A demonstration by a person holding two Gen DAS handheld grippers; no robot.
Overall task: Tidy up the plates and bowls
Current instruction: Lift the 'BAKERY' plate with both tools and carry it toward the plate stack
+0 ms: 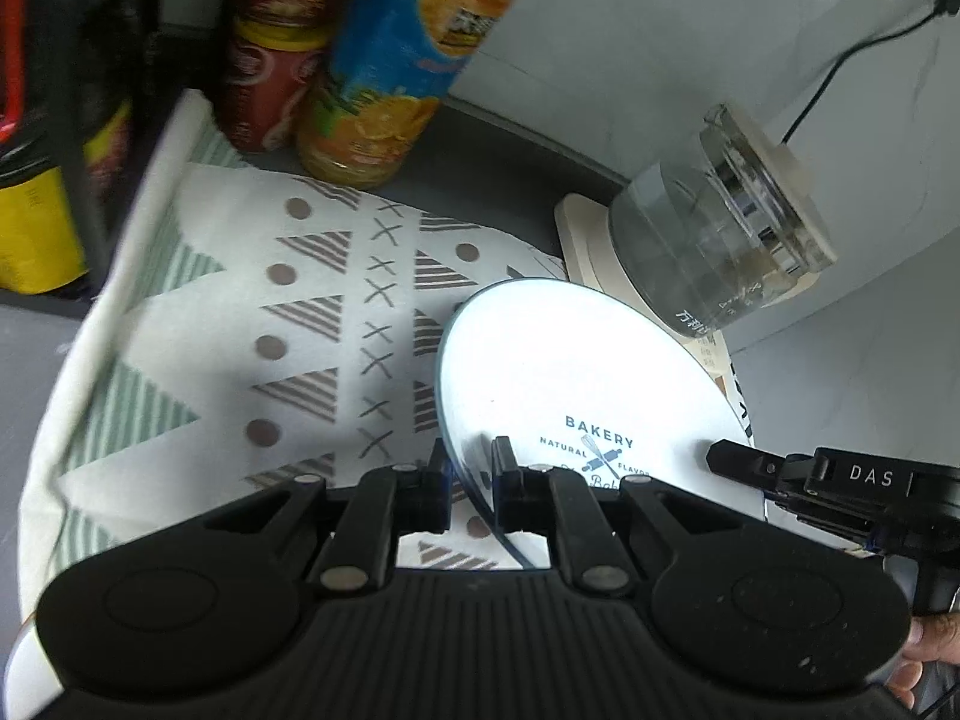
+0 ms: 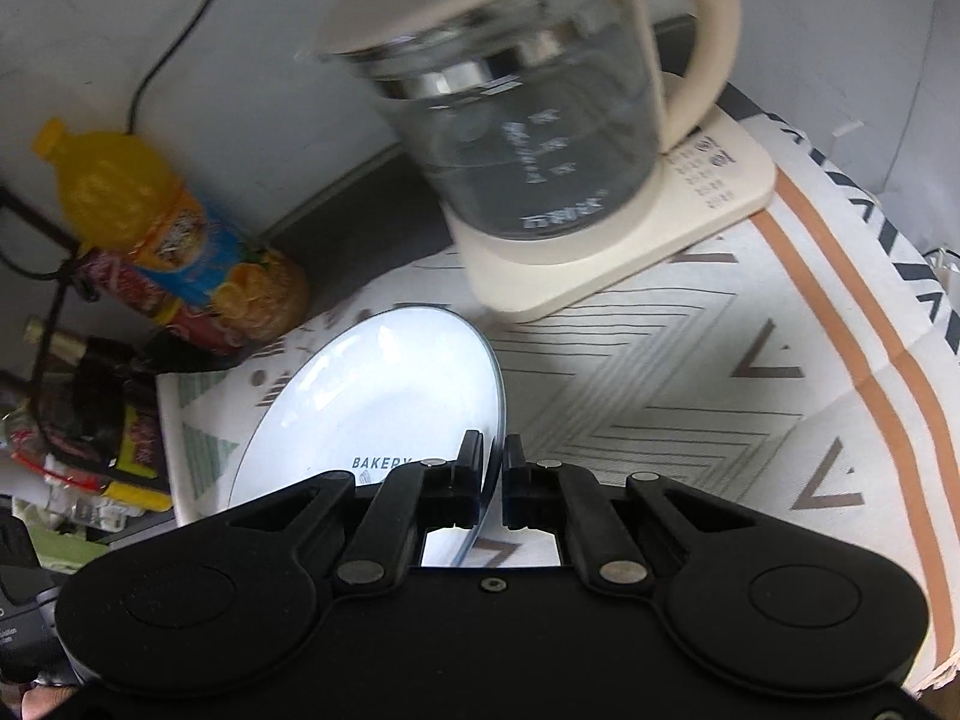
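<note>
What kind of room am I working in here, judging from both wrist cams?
Most likely a home kitchen or dining counter. A glass electric kettle sits on its cream base, an orange juice bottle stands by the wall, and the BAKERY plate is gripped over a patterned tablecloth.

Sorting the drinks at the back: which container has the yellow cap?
The orange juice bottle with the blue label; its cap and upper body are yellow. The red cans beside it have none.
</note>
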